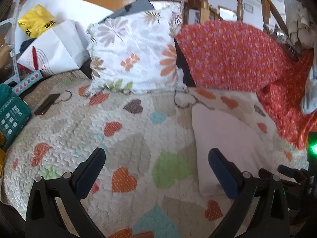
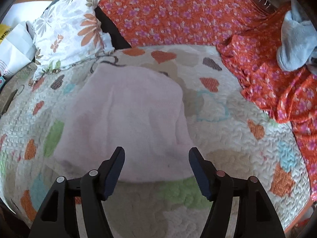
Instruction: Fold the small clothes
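A: Left gripper [image 1: 156, 158] nearest, jaws spread, nothing between; heart-print quilt [image 1: 126, 130] under it.
B: Landmark?
A: Pale pink garment [image 1: 223, 138], flat on the quilt right of that gripper. Beyond it: floral pillow [image 1: 132, 53], orange flowered cloth [image 1: 233, 55], wooden railing [image 1: 204, 2] behind.
B: Right view?
A: Right gripper [image 2: 156, 156] released, poised at the garment's [image 2: 130, 107] near edge, pads apart. Grey-blue fleece [image 2: 295, 41] lies far right of the garment.
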Tool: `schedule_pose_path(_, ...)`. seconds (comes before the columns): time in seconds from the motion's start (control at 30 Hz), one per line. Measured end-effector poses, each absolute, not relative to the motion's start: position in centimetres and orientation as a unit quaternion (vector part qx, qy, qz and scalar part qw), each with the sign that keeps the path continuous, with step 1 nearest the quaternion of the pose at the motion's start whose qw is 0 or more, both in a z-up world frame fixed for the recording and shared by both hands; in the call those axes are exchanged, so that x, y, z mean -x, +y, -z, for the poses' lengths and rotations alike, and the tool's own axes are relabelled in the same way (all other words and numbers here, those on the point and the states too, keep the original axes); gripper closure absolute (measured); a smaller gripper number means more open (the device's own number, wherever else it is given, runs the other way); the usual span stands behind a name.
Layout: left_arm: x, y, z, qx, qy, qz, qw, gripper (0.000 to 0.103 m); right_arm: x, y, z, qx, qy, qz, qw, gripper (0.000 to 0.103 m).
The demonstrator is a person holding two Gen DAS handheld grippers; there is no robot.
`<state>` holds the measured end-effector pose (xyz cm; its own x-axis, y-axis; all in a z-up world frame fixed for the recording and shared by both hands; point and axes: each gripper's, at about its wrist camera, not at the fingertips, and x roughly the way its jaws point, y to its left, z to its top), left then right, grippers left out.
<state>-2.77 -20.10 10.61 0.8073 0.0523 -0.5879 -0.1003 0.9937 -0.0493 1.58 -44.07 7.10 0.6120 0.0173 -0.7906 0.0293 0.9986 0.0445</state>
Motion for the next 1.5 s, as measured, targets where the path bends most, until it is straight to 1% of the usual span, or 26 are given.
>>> schedule_pose_path(0.17,2.0,-21.5,-8.8,-0.002,0.343,-0.053,0.938,0.000,-2.0,-44.1,-6.7,-0.033,0.450,0.004,0.893,0.031)
schedule_pose_path(0.47,1.1,-21.9,-6.9,0.011,0.390,-0.034,0.920,0.000,-2.4,-44.6,-5.5,-0.050,0.480,0.008,0.876,0.031)
schedule_pose_path(1.23,0.8,-22.4,-5.7,-0.015,0.419,-0.040,0.907,0.000,-2.2,-43.3,-5.9,-0.015,0.463,0.004,0.886,0.031)
schedule_pose_path(1.5,0.5,-22.3,-5.0,-0.002,0.437,-0.030,0.899,0.000,-2.3,-43.5,-5.8,-0.017,0.466,0.007,0.885,0.030)
